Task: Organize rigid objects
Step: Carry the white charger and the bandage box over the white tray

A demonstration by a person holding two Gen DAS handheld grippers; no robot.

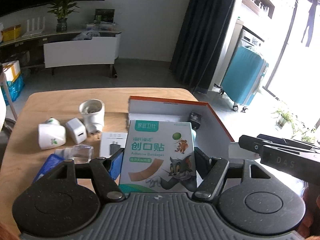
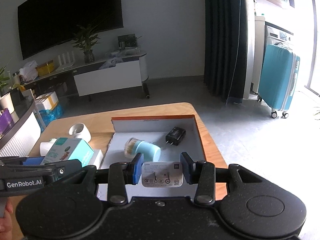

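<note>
Two grippers work over a round-cornered wooden table [image 1: 60, 100] in a living room, with a dark screen [image 2: 68, 14] at upper left, a low media console [image 2: 108, 74] below it, a dark curtain [image 2: 222, 40] and a teal suitcase [image 2: 278, 80] at right. An orange-edged open box [image 2: 197, 138] sits on the table's right half; in the right wrist view a black plug [image 2: 176, 136] and a light-blue cylinder [image 2: 146, 149] lie inside it. White chargers [image 1: 76, 133] and a white cup [image 1: 93, 113] stand left of the box. The left gripper [image 1: 159, 156], low in its frame, is clamped on an upright bandage box [image 1: 160, 152] in front of the open box. The right gripper [image 2: 162, 170] is closed on a white adapter [image 2: 162, 174] held above the open box's near end.
</note>
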